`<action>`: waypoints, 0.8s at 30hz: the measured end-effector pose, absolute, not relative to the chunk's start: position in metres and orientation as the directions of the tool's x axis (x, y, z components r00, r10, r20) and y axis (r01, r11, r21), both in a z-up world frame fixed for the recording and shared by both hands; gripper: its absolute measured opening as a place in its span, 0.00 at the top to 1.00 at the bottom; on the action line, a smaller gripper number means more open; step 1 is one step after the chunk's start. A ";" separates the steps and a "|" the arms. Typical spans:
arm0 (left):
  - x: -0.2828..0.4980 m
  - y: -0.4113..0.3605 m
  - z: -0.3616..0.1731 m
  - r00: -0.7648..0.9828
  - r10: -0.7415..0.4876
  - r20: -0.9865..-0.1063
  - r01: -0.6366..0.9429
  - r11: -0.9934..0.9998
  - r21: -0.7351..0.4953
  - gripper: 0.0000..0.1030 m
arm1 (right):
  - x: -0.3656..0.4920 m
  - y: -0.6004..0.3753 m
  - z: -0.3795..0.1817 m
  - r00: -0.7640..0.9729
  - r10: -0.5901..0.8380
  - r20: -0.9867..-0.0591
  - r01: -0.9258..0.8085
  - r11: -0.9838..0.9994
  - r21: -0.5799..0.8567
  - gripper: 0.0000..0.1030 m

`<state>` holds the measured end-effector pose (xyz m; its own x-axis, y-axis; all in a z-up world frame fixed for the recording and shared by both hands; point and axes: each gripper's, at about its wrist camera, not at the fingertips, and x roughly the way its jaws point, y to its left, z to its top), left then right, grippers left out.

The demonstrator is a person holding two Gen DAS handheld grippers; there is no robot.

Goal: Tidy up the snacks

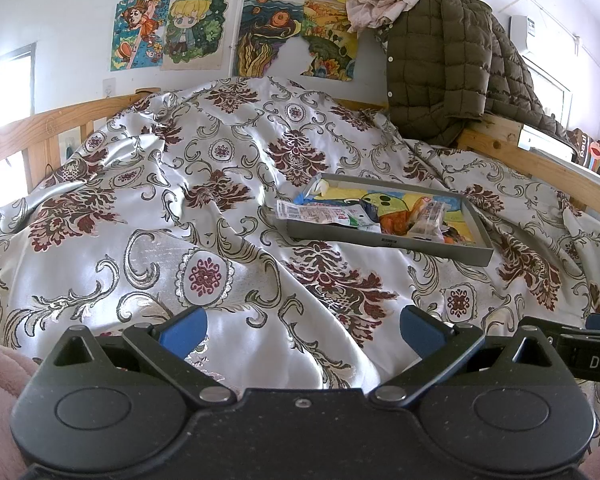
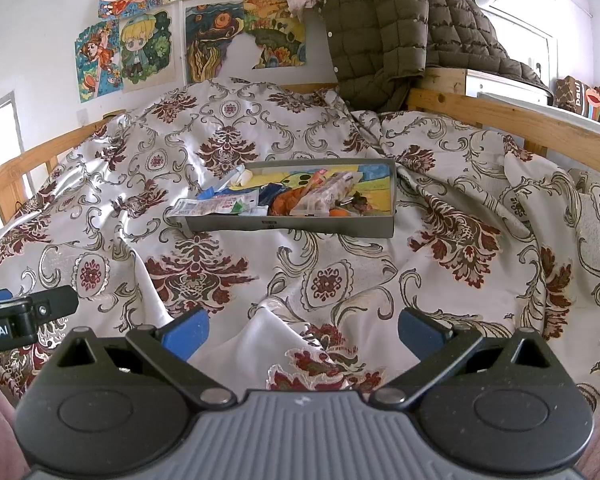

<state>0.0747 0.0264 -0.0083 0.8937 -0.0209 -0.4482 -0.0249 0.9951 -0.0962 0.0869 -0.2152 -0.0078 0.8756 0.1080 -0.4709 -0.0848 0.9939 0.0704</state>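
Snacks (image 2: 300, 200) in tray (image 2: 292, 227), tray on bedspread (image 2: 340, 280).

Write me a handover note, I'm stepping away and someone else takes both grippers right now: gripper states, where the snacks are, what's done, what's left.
Left gripper: open, empty, low over the bedspread.
Right gripper: open, empty, alongside the left.
Both are well short of the tray, which sits on the bedspread ahead.
Snacks: piled loosely in the tray; one white packet hangs over its left edge.
Done: no loose snacks show on the bedspread.
Left: probably tuck the packet in and tidy the pile.
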 end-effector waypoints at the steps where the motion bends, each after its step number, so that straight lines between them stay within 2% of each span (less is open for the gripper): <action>1: 0.075 0.026 -0.008 0.894 -0.021 -0.448 -0.025 0.995 -0.096 0.01 | 0.087 -0.215 -0.008 0.875 0.108 -0.471 -0.084 0.994 0.071 0.00; 17: 0.074 0.030 -0.010 0.885 0.016 -0.464 -0.054 0.996 -0.070 0.01 | 0.087 -0.215 -0.007 0.874 0.108 -0.473 -0.084 0.994 0.070 0.00; 24: 0.073 0.034 -0.011 0.878 -0.005 -0.478 -0.045 0.995 -0.093 0.01 | 0.087 -0.214 -0.007 0.874 0.107 -0.474 -0.084 0.994 0.070 0.00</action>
<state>0.0730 0.0340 -0.0106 0.8782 -0.0050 -0.4783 -0.0451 0.9946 -0.0932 0.0871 -0.2143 -0.0066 0.8737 0.1073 -0.4744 -0.0843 0.9940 0.0696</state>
